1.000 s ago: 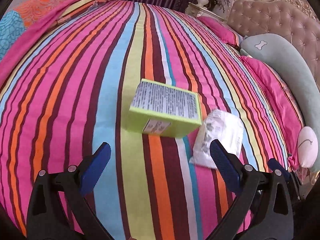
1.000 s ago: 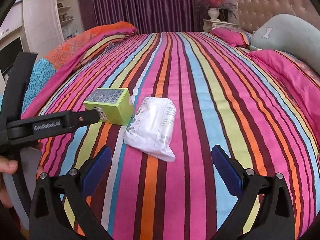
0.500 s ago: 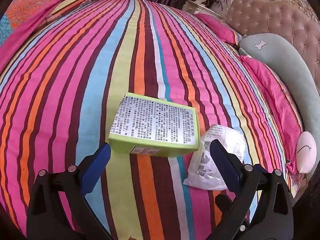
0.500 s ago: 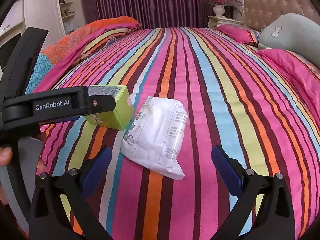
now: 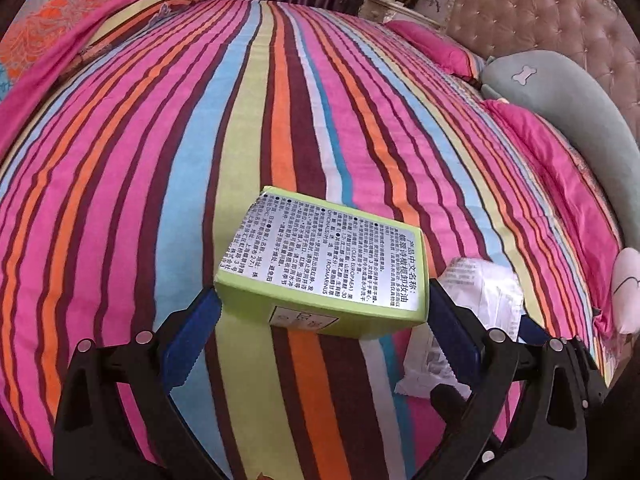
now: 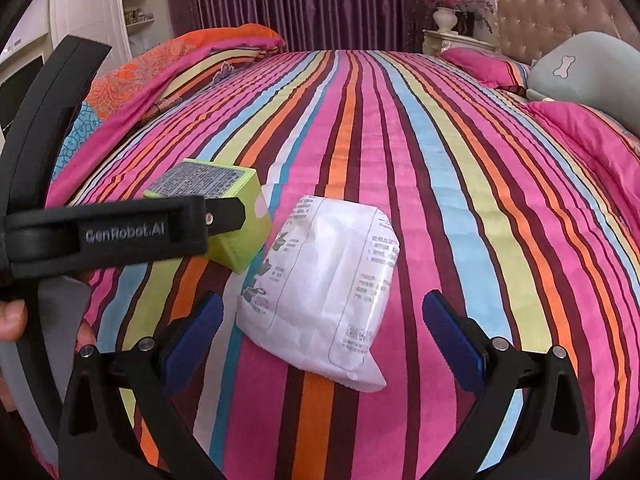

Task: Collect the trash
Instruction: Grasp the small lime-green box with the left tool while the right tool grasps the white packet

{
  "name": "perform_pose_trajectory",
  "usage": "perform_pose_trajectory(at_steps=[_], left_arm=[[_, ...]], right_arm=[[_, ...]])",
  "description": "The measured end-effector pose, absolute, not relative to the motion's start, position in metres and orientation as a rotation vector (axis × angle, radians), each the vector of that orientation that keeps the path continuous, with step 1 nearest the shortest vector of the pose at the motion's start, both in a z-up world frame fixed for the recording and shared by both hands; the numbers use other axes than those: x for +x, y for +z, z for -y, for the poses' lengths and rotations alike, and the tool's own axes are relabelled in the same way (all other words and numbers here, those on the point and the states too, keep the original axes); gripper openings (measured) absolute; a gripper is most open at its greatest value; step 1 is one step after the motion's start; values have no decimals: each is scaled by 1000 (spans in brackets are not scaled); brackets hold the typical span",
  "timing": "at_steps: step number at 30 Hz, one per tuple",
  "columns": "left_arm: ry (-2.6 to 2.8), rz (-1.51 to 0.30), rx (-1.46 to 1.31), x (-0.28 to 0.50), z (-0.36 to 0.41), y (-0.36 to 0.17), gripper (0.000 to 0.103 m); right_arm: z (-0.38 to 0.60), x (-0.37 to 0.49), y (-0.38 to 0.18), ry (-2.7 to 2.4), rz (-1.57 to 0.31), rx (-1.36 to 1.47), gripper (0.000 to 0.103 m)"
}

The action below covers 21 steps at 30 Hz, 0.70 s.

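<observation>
Now, box: green carton (image 5: 320, 276) lying on the striped bedspread (image 5: 280, 120), printed label up, its near end sitting between my left fingers.
Left gripper (image 5: 322, 320): spread about as wide as the box, blue pads (image 5: 192, 336) at or just beside its two sides; I can't tell if they press yet. I judge I lined it up this way so a squeeze takes the short width.
Packet: white wrapper (image 6: 324, 292) lies flat just right of the box, near it, maybe touching at a corner. It points lengthwise toward my right fingers.
Right gripper (image 6: 322, 332): wide open, holding nothing, hovering with the packet's near end between its pads (image 6: 452, 336), not touching.
Why both: I reckon each hand takes one piece of trash, so neither crosses the other.
Risk: soft bedding may give under the box, letting it tilt as I close.
Around: pink pillow (image 5: 432, 48), grey bolster (image 5: 568, 100) and headboard (image 5: 552, 16) well apart.
</observation>
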<state>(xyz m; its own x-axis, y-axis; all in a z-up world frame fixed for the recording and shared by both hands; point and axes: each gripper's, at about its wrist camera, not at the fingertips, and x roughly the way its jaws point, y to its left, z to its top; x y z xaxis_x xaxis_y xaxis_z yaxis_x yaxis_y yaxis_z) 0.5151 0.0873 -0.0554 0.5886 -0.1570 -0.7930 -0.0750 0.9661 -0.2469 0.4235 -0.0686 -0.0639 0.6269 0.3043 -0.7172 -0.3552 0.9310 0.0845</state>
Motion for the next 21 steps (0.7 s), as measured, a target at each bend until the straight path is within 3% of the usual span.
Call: perform_pose_trajectory(at_steps=[16, 18, 20, 21], left_arm=[[-25, -971, -216, 540, -84, -75, 96], [-27, -976, -215, 542, -83, -76, 88], [-25, -974, -221, 541, -84, -76, 87], [-24, -974, -219, 541, -84, -76, 87]], right_arm=[[62, 438, -76, 370, -823, -62, 95], [60, 441, -78, 371, -835, -69, 95], [57, 443, -79, 364, -844, -83, 94], [54, 445, -81, 359, -855, -97, 88]])
